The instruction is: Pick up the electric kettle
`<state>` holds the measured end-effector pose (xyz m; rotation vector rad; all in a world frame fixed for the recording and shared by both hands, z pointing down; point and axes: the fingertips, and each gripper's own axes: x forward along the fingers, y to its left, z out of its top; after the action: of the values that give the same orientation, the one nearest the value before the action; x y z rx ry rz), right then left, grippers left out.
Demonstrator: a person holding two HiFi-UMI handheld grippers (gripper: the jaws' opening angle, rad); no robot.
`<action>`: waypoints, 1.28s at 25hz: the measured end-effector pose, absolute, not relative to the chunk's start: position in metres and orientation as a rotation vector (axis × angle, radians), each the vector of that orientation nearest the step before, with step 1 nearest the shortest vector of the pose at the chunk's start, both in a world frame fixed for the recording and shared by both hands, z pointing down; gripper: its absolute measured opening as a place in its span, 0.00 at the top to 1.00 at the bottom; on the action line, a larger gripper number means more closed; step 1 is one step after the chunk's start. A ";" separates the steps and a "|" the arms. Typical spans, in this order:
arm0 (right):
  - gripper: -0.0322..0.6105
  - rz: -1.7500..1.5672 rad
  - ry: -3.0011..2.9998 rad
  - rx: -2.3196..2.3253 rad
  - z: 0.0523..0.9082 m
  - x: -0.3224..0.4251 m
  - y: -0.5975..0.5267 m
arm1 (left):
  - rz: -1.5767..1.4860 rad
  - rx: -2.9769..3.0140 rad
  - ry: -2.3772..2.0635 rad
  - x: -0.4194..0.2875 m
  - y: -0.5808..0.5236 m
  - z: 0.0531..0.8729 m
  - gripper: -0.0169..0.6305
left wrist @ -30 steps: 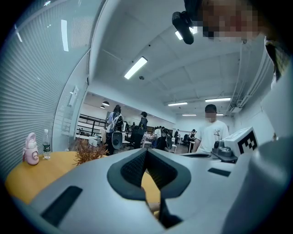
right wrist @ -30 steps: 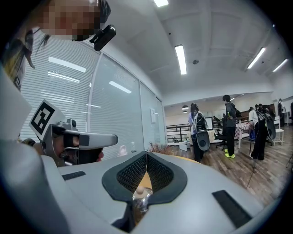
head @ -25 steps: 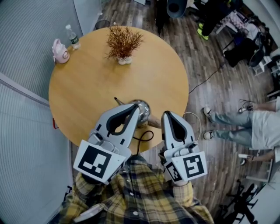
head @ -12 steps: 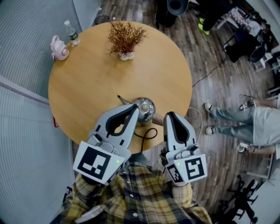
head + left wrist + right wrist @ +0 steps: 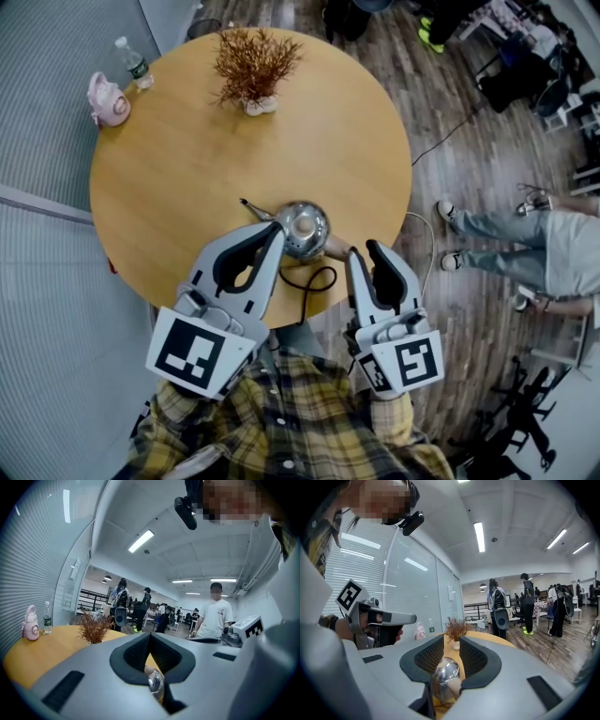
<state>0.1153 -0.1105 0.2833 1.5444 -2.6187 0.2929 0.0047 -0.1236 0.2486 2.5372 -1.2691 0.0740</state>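
The silver electric kettle [image 5: 302, 229] stands on the round wooden table [image 5: 187, 178] near its front edge, spout to the left and pale handle [image 5: 334, 249] to the right. My left gripper [image 5: 275, 232] is shut, its joined tips beside the kettle's left flank; in the left gripper view [image 5: 150, 635] the kettle's lid knob [image 5: 149, 670] shows under the jaws. My right gripper [image 5: 364, 251] sits just behind the handle and its jaws are opening. The kettle's dome [image 5: 446, 671] shows low in the gap of the right gripper [image 5: 451, 641], and the pads do not press on it.
A black cord [image 5: 314, 279] loops from the kettle over the table's front edge. At the far side stand a dried plant in a white pot [image 5: 248, 70], a pink flask [image 5: 106, 100] and a water bottle [image 5: 129, 61]. A person's legs [image 5: 506, 253] are on the floor to the right.
The right gripper's jaws have gone from shut to parted. Both grippers have sunk a little toward the table edge. The kettle stays on the table.
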 end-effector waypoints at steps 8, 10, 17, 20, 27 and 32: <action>0.70 0.373 -2.542 1.552 0.330 0.129 -0.106 | 0.108 2.510 -1.245 0.008 -0.131 0.277 0.97; 0.69 0.376 -2.523 1.554 0.341 0.132 -0.105 | 0.105 2.519 -1.250 0.009 -0.134 0.282 0.97; 0.62 0.385 -2.466 1.581 0.375 0.144 -0.102 | 0.128 2.509 -1.253 0.012 -0.138 0.300 0.97; 0.57 0.399 -2.446 1.590 0.392 0.146 -0.100 | 0.122 2.506 -1.260 0.011 -0.143 0.306 0.97; 0.55 0.461 -2.376 1.617 0.432 0.156 -0.092 | 0.151 2.472 -1.233 0.013 -0.140 0.323 0.97; 0.56 0.481 -2.352 1.640 0.454 0.158 -0.095 | 0.145 2.474 -1.254 0.011 -0.143 0.331 0.97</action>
<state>0.1579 -0.0953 0.4536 1.6396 -2.3521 0.4806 0.0106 -0.1433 0.3313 2.4739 -1.2541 0.1449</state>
